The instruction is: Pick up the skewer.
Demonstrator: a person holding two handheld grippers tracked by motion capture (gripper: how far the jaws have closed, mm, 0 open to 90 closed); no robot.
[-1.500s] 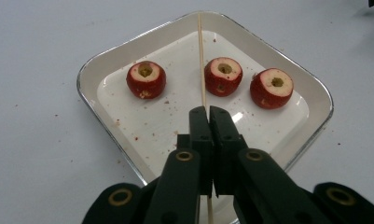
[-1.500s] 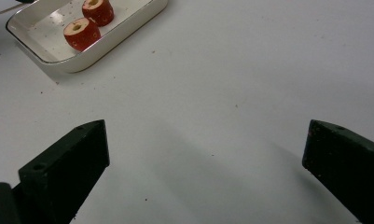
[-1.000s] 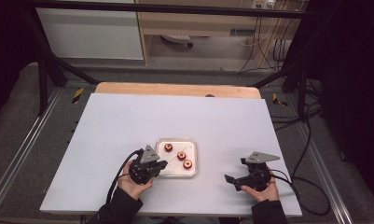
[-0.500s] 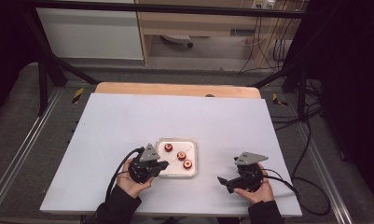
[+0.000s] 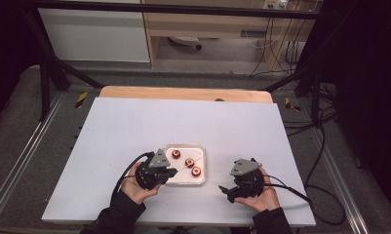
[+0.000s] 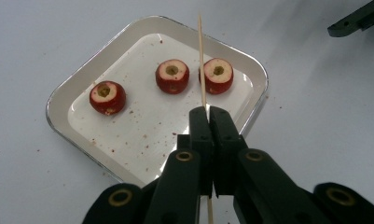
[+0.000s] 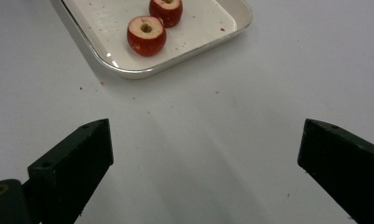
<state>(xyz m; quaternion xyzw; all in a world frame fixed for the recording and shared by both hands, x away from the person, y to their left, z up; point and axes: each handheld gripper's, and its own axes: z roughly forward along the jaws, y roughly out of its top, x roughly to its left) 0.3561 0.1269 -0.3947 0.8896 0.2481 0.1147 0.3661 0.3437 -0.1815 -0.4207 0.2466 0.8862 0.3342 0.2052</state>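
A white square tray [image 5: 199,176] [image 6: 72,84] [image 7: 212,35] near the table's front holds three red cored fruit pieces [image 5: 189,163] [image 6: 172,76] [image 7: 146,35]. My left gripper [image 5: 173,170] [image 6: 208,112] sits at the tray's left front corner, shut on a thin wooden skewer [image 6: 201,65] that points across the tray past the fruit. My right gripper [image 5: 224,190] [image 7: 205,154] hovers over bare table to the right of the tray, its jaws wide open with nothing between them.
The white table top [image 5: 183,126] has a wooden strip [image 5: 183,92] along its far edge. Red crumbs lie scattered around the tray. Black cables trail from both grippers toward the front and right. A metal frame surrounds the table.
My right gripper has shifted left toward the tray. The left gripper and skewer have stayed in place.
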